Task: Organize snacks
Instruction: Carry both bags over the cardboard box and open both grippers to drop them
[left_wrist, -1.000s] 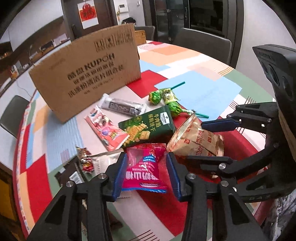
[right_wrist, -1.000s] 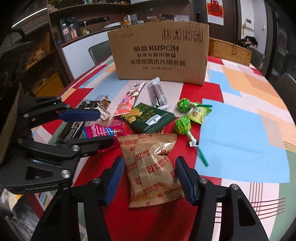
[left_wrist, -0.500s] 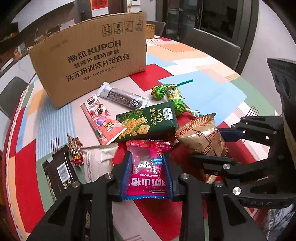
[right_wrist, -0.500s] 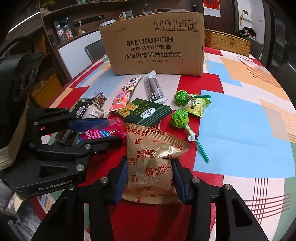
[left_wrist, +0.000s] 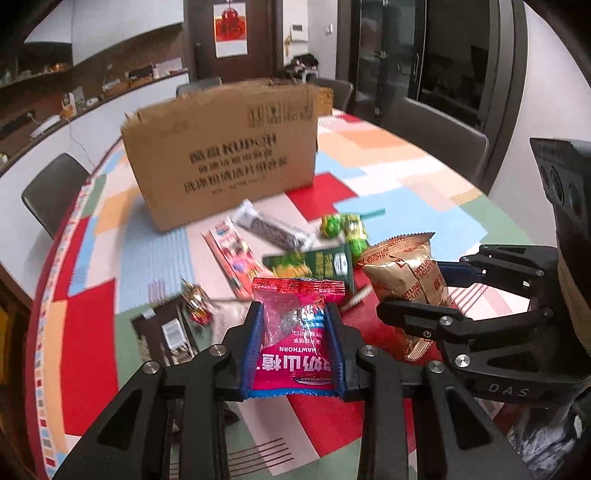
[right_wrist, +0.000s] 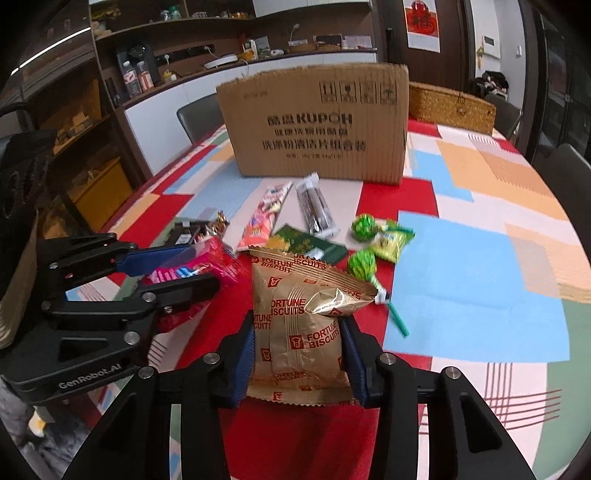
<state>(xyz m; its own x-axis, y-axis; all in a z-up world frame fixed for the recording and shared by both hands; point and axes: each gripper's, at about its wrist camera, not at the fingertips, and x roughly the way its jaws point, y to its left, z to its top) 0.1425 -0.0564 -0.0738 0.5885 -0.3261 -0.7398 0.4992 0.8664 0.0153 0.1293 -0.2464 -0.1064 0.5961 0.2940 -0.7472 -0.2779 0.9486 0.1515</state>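
Observation:
My left gripper (left_wrist: 293, 314) is shut on a pink hawthorn snack packet (left_wrist: 295, 332) and holds it lifted above the table. My right gripper (right_wrist: 299, 325) is shut on a gold Fortune Biscuits bag (right_wrist: 299, 321), also lifted. Each gripper shows in the other view: the right one (left_wrist: 432, 284) with the gold bag (left_wrist: 406, 273), the left one (right_wrist: 192, 266) with the pink packet (right_wrist: 207, 269). A cardboard box (right_wrist: 317, 125) stands at the back of the table; it also shows in the left wrist view (left_wrist: 225, 151).
On the patchwork tablecloth (right_wrist: 480, 258) lie a green cracker pack (right_wrist: 310, 245), a pink candy strip (right_wrist: 264, 214), a dark bar (right_wrist: 316, 210), green lollipops (right_wrist: 364, 262), a green sachet (right_wrist: 391, 240) and a black packet (left_wrist: 162, 332). A wicker basket (right_wrist: 450, 107) stands behind the box. Chairs ring the table.
Both grippers closed on their packets and lifted them off the table. The pink packet and gold bag now hang upright in the fingers. The view has risen and tilted toward the box.

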